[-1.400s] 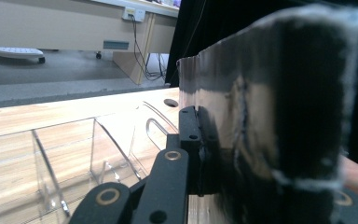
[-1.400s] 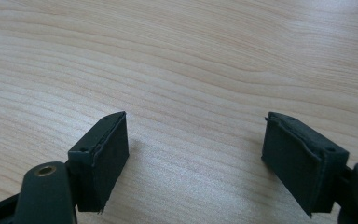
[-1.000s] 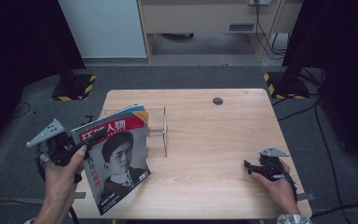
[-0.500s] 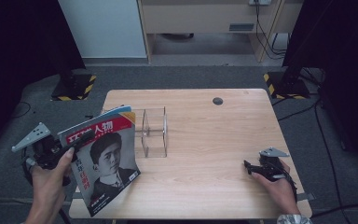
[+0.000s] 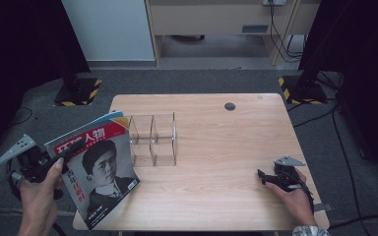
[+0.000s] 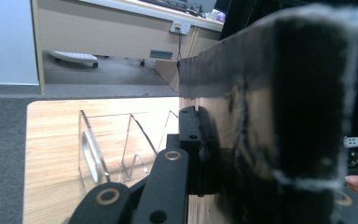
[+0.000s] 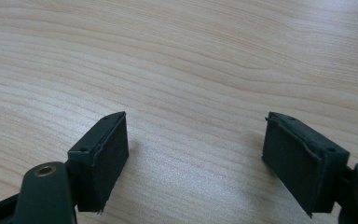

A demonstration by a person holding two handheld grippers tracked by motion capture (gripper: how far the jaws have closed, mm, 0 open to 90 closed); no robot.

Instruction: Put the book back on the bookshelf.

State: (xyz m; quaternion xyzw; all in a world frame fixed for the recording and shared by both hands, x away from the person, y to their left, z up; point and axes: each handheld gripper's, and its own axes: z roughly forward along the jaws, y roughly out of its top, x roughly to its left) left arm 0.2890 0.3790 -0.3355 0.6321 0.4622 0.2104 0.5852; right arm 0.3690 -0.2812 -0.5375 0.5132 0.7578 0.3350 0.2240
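Magazines are what this work is about: the left gripper (image 5: 54, 160) is clamping a glossy red-titled magazine with a black-and-white portrait cover (image 5: 101, 172), its jaws shut tight on the left edge of it, which the left gripper view shows as a dark blurred slab (image 6: 279, 116) pressed against the black pad. Compared with the frames from a second ago, the magazine is sitting further toward the table's left edge and lower, and it is no longer covering the clear acrylic two-slot file rack (image 5: 152, 140); both compartments are now showing empty, with the cover's right edge just beside the rack's left wall. That likely means the person is drawing the magazine out and away from the rack, perhaps to line it up for a fresh approach. The right gripper (image 5: 270, 178) is resting on the pale wooden table (image 5: 216, 147) near its right front corner, jaws spread wide over bare wood (image 7: 191, 116), holding nothing, and it is sitting where it was a second ago.
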